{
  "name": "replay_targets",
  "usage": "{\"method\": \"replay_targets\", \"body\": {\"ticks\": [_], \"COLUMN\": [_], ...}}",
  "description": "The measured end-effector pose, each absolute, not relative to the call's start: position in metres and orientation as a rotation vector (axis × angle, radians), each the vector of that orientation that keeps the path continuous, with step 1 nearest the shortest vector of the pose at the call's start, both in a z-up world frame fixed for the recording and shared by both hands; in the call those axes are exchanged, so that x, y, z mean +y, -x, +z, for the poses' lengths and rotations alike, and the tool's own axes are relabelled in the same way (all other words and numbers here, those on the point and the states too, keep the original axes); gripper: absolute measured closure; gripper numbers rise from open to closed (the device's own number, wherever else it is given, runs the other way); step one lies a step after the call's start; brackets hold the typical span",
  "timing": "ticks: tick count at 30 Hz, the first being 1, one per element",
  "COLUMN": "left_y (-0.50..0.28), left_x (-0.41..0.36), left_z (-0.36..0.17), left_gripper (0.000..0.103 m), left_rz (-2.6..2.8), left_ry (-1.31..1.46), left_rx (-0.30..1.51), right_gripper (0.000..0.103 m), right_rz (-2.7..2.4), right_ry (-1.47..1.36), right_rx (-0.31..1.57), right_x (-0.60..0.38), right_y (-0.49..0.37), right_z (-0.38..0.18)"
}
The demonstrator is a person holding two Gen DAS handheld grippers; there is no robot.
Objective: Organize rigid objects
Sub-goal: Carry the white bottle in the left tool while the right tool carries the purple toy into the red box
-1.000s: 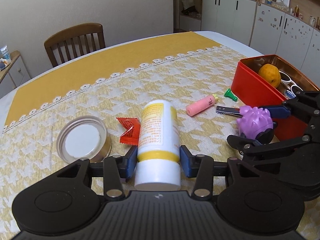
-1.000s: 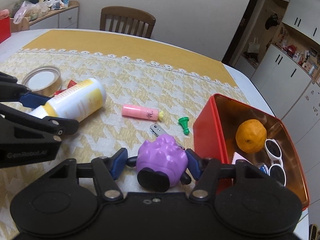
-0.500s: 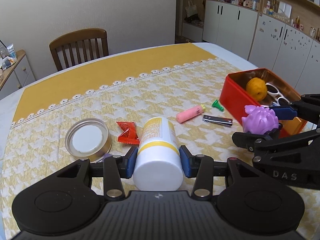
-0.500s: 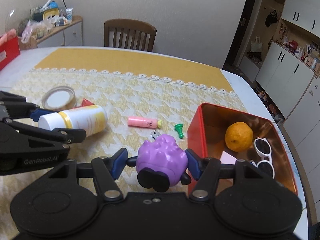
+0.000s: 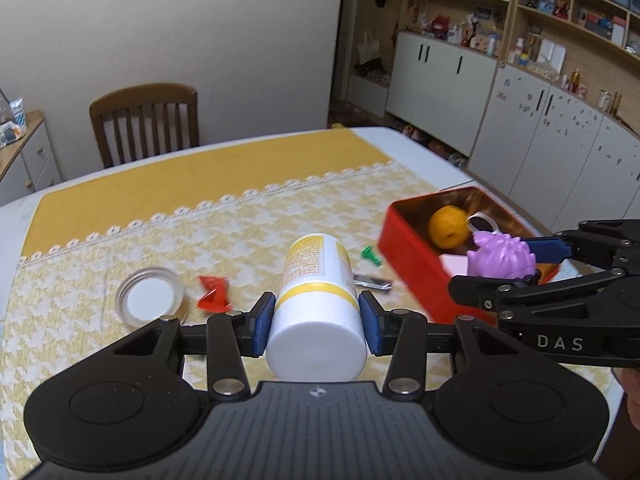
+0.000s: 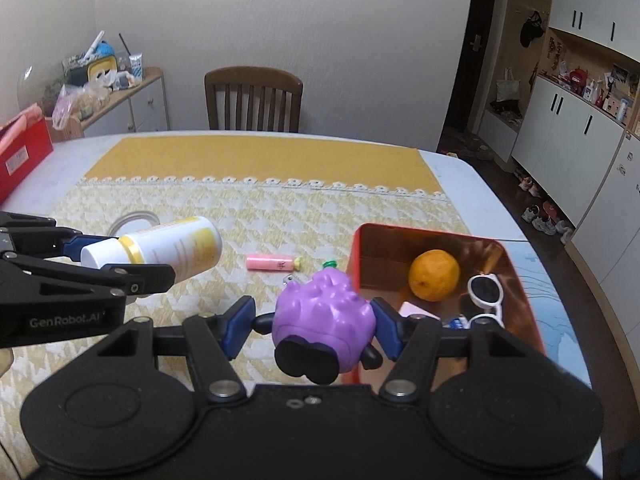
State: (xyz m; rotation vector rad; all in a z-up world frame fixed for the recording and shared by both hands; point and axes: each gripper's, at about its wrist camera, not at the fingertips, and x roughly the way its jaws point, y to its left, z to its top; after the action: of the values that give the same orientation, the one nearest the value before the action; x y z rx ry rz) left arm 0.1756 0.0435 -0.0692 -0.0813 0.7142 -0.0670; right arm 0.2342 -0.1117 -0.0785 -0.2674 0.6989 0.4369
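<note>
Bottle [image 5: 318, 308], white with a yellow band, sits clamped between the left gripper's [image 5: 316, 322] blue pads, lifted off the yellow patterned cloth [image 5: 80, 272]. The right gripper [image 6: 312, 326] squeezes a purple knobbly toy [image 6: 324, 316] just beside the near corner of the red tin [image 6: 532, 320]. Inside the tin lie an orange [image 6: 434, 275] and white sunglasses [image 6: 486, 294]. Farther on the cloth rest a pink tube [image 6: 272, 262], a red sachet [image 5: 214, 294] and a round lid [image 5: 150, 300].
</note>
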Motion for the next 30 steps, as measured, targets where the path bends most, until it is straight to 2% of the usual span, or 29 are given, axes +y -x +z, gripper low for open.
{"method": "replay_targets", "body": {"ticks": [12, 30], "left_y": [-0.184, -0.233], "left_x": [-0.012, -0.088], "left_z": [-0.042, -0.055], "left_gripper": [0.059, 0.059], "left_rz": [-0.127, -0.118], "left_ry": [0.074, 0.049], "left_rx": [0.672, 0.728], "right_gripper": [0.041, 0.041], "right_rz": [0.435, 0.401], "right_ry": [0.250, 0.248], "right_rx": [0.661, 0.669], "right_x": [-0.168, -0.247], "right_y": [-0.237, -0.273], "right_z": [-0.054, -0.068]}}
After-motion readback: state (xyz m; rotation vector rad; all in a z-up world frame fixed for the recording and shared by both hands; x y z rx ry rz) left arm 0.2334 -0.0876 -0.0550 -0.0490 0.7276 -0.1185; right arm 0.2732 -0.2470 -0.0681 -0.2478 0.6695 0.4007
